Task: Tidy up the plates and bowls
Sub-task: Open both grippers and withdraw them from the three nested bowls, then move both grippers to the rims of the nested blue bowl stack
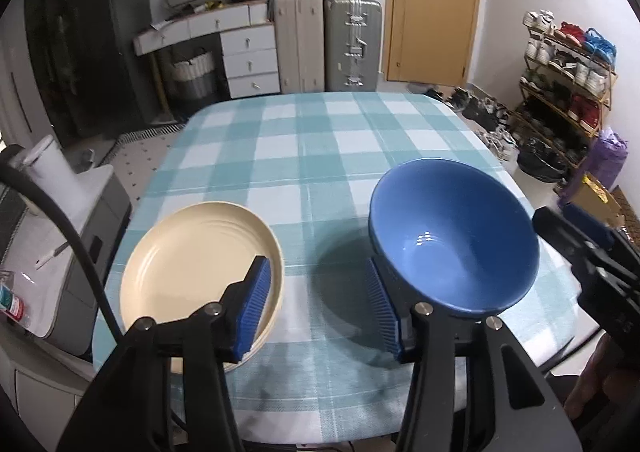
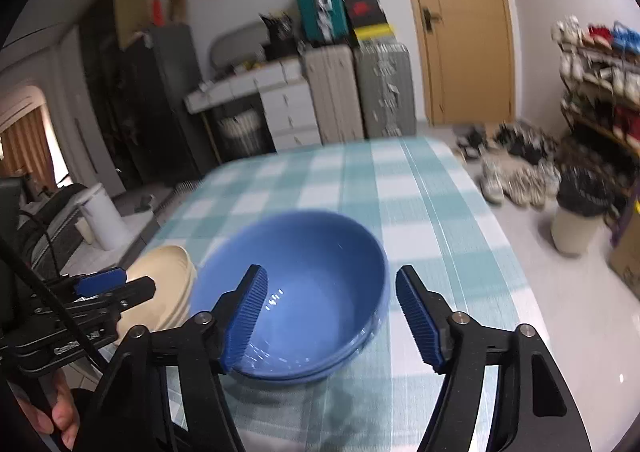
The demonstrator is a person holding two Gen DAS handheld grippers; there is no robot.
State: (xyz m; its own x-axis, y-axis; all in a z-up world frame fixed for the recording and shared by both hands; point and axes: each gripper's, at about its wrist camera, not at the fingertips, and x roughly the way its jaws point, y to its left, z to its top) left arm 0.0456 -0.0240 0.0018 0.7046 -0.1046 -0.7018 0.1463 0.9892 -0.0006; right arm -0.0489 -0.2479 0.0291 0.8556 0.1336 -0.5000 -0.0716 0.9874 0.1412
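The blue bowl (image 1: 454, 240) is taken as the landmark. It sits on the table (image 1: 320, 139), near the front edge, and a second rim line under it in the right wrist view suggests two nested bowls, though blur leaves this uncertain. The cream plate (image 1: 202, 276) lies well to the left of the bowl, also near the front edge.

The left gripper (image 1: 320, 300) is held with its jaws apart and nothing between them; one finger overlaps the plate, the other sits just left of the bowl's foot. The right gripper (image 2: 332, 320) is held wide, one finger over the bowl's inside and the other outside its right rim; no pad is seen pressing.

A careless closing on the rim is judged likely to tip or slide the glazed bowl. The left finger beside the bowl could knock it, and the plate could be nudged off the table edge.
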